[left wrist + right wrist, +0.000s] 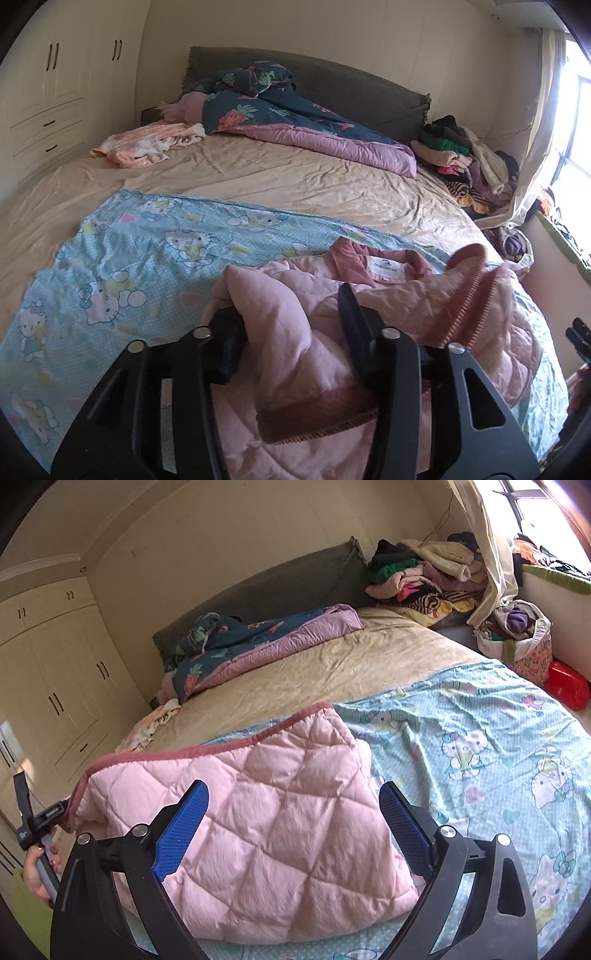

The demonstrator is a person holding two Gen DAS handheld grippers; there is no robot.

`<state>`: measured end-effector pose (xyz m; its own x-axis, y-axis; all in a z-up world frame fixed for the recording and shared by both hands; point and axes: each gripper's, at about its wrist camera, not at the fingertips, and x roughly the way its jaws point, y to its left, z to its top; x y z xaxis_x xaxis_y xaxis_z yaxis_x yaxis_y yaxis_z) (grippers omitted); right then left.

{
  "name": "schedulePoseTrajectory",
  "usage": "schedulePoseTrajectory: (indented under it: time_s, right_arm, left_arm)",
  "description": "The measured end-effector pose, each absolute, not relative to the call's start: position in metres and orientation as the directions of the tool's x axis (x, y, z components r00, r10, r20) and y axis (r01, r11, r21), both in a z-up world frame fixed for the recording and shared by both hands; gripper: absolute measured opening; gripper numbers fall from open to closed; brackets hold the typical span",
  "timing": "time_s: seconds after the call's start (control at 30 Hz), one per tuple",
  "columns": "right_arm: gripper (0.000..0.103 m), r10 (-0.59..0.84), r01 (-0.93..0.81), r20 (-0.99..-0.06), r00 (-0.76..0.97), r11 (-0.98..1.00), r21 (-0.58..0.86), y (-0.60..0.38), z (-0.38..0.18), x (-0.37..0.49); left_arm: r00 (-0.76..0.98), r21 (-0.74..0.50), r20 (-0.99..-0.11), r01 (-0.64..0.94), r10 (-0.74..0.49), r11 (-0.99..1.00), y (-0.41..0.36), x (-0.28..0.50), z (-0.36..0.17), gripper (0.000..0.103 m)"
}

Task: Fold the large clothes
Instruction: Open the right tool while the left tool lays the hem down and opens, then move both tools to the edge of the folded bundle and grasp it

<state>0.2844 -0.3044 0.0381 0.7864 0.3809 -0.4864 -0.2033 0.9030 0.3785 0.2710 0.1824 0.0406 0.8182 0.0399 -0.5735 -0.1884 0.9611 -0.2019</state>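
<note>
A pink quilted jacket (280,808) with dark pink trim lies on a light blue Hello Kitty sheet (491,738) on the bed. In the left wrist view the jacket (369,295) shows its collar and white label. My left gripper (291,314) has a bunched fold of the jacket between its jaws, which stand fairly wide apart; the left pad is hidden by cloth. My right gripper (293,827) is open, its blue pads (181,834) spread above the jacket's folded part, touching nothing. The left gripper's handle and the hand show at the right wrist view's left edge (33,827).
The bed has a beige sheet (258,173), a dark floral and purple duvet (295,122) at the headboard, a peach towel (147,144) and a clothes pile (465,155). White wardrobes (48,96) stand on one side; a bag (524,642), a red box (567,688) and a window on the other.
</note>
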Motion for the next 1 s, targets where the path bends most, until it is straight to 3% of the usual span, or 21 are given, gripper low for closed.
schedulePoseTrajectory:
  time_s: [0.07,0.23,0.53,0.6,0.63,1.0]
  right_arm:
    - [0.093,0.388,-0.207,-0.484,0.784,0.899,0.385,-0.304,0.037,0.282]
    - [0.094,0.394,-0.213,-0.475,0.787,0.896,0.391,-0.3,0.044,0.27]
    - [0.098,0.428,-0.278,-0.428,0.796,0.887,0.369,-0.284,0.069,0.237]
    - [0.098,0.445,-0.294,-0.42,0.791,0.878,0.378,-0.28,0.073,0.232]
    - [0.098,0.454,-0.302,-0.413,0.789,0.873,0.383,-0.279,0.075,0.229]
    - [0.099,0.484,-0.341,-0.384,0.786,0.858,0.384,-0.271,0.089,0.202]
  left_arm:
    - [0.823,-0.207,-0.567,-0.177,0.03,0.962,0.18,0.268,0.044,0.051]
    - [0.833,-0.205,-0.553,-0.157,0.018,0.966,0.172,0.262,0.054,0.062]
    - [0.839,-0.193,-0.543,-0.147,0.019,0.97,0.163,0.251,0.064,0.073]
    - [0.841,-0.181,-0.539,-0.154,0.033,0.971,0.162,0.248,0.066,0.081]
    - [0.846,-0.171,-0.531,-0.158,0.044,0.973,0.16,0.245,0.068,0.09]
    - [0.87,-0.129,-0.49,-0.137,0.057,0.982,0.148,0.221,0.087,0.093]
